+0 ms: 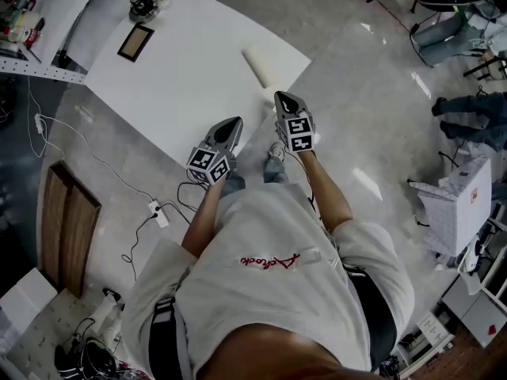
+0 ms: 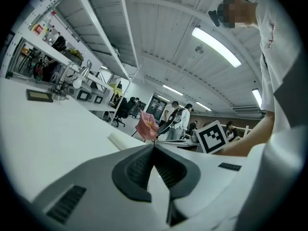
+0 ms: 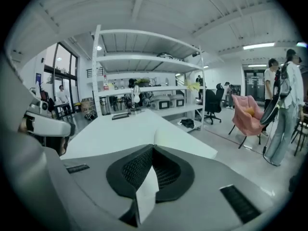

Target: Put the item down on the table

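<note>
Your left gripper [image 1: 234, 123] and right gripper [image 1: 282, 98], jaws closed on nothing. The pale roll [image 1: 257, 66] lies on the white table [image 1: 182, 77] ahead of their tips. Put-down seems done; next, draw both clear.

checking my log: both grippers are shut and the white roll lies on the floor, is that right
Wrong on one point, the place of the roll: it lies on the table, near its edge, as the head view shows. The rest stands: the left gripper and the right gripper are both shut.
</note>
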Demonstrator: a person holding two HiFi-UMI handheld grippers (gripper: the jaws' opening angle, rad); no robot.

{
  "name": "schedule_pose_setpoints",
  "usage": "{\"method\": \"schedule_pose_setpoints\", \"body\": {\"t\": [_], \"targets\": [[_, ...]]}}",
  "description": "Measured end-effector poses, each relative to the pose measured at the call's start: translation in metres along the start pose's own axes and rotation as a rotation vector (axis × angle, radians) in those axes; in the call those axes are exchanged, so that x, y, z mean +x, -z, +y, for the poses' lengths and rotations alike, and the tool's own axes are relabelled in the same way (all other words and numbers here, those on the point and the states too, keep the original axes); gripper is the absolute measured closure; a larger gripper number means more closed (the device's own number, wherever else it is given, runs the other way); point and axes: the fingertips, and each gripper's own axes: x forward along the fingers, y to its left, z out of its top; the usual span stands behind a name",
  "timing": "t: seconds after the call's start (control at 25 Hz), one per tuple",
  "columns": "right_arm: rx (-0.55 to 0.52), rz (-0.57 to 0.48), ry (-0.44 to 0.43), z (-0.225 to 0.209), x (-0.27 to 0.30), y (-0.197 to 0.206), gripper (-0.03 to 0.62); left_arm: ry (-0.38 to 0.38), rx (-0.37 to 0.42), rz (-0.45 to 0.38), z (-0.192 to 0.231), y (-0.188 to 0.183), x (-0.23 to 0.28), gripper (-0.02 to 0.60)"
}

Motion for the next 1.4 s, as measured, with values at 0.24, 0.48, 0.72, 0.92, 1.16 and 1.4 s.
{"method": "schedule_pose_setpoints", "body": {"t": [0.24, 0.48, 0.72, 0.92, 1.16, 1.4], "targets": [[-0.024, -0.148, 0.017, 0.024, -0.037, -0.045, 0.597, 0.035, 0.102, -0.048, -0.008, -0.037, -0.005, 0.571], [-0.073, -0.21, 0.008, 0.046, -0.061, -0.065, 0.599, 0.045, 0.128, -0.086, -0.009, -0.048, -0.017, 0.571], [-0.049, -0.219, 0.036, 0.064, -0.077, -0.061, 0.599, 0.067, 0.135, -0.102, -0.008, -0.052, -0.033, 0.571], [-0.016, -0.252, 0.051, 0.1, -0.088, -0.059, 0.599, 0.122, 0.135, -0.088, -0.003, -0.048, -0.05, 0.571], [0.04, -0.279, 0.106, 0.137, -0.104, -0.054, 0.599, 0.207, 0.137, -0.062, -0.006, -0.041, -0.075, 0.571], [0.038, -0.27, 0.124, 0.157, -0.117, -0.046, 0.597, 0.226, 0.143, -0.057, -0.012, -0.034, -0.093, 0.571]]}}
